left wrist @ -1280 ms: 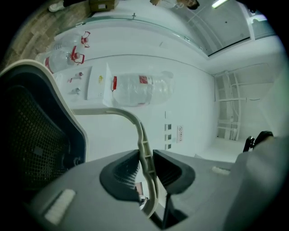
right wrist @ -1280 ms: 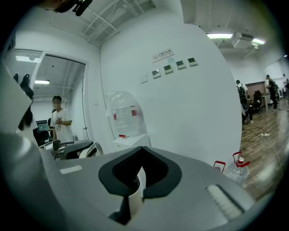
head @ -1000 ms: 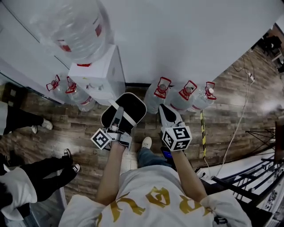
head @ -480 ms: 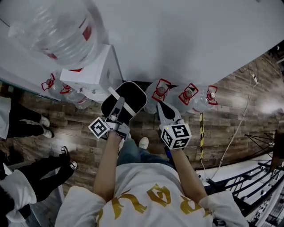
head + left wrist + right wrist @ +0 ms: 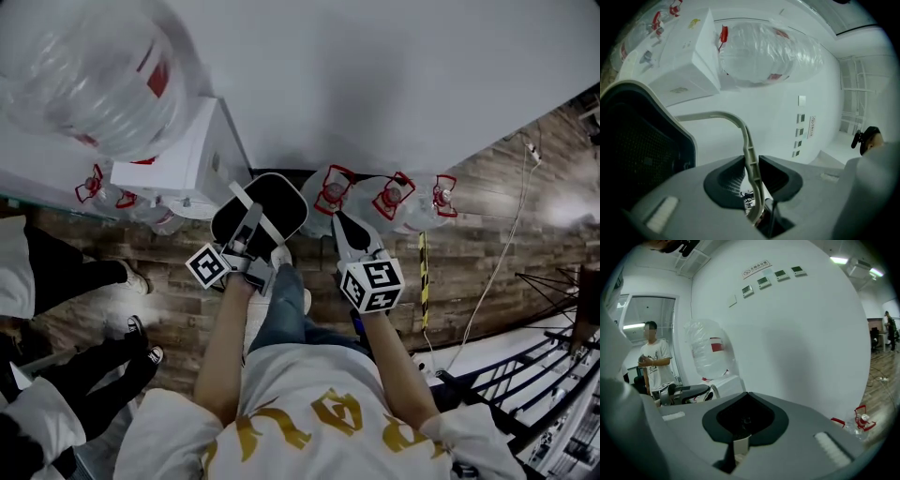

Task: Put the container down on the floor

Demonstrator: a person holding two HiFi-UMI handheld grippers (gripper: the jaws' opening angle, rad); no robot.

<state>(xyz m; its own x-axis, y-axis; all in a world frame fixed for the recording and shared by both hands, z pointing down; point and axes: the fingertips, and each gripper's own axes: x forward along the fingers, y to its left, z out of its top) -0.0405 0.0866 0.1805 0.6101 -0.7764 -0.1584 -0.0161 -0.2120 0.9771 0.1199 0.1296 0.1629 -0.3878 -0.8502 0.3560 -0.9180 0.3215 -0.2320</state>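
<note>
While it hangs clear of the floor, container (image 5: 281, 202): black body with a pale rim, suspended by its handle in front of the person, above the floor (image 5: 469, 253) edge that meets the wall.
Handle (image 5: 750, 154): thin pale bail that arches off the rim and passes between the left jaws.
Handling, judged: light, stiff plastic shell with a mesh-like side; not fragile; free to swing and tilt on the bail.
Hold point, judged: the middle of the handle, as now, so the base stays level on the way down.
Left gripper (image 5: 751, 164): jaws narrow, clamped on both faces of the handle.
Right gripper (image 5: 745, 420): jaws together, nothing between them, just beside the container's right side.
Neighbours: water dispenser (image 5: 178, 169) to the left; 3 water bottles (image 5: 394, 202) to the right, standing along the same floor edge.
Risk, judged: a swinging base may strike a bottle or the dispenser.
</note>
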